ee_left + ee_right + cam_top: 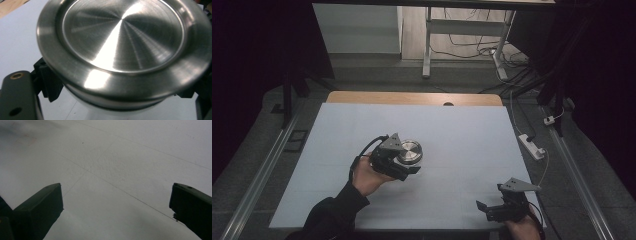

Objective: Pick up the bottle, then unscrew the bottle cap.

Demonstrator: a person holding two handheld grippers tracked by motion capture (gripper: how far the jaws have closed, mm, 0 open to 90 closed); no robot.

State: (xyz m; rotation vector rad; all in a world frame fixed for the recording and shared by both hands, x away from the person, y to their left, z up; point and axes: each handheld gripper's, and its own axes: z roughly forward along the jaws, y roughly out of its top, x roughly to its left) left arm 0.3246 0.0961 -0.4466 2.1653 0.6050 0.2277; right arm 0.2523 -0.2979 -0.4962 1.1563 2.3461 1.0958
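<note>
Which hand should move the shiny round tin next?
Probably the left. The left gripper is already shut on the shiny round tin near the middle of the table. The right gripper rests open at the near edge, well away from it.

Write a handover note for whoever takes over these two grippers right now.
Left gripper: shut on the round steel container, jaws on its sides below the wide brushed rim, seen close up in the left gripper view. From the high view I cannot tell whether it is lifted or resting on the white table cover.
Right gripper: open, nothing between its jaws, near the front right corner of the cover.
Done: the container is gripped.
Left: probably carrying it and setting it down; no destination is visible on the cover, so choose the spot before releasing.
</note>
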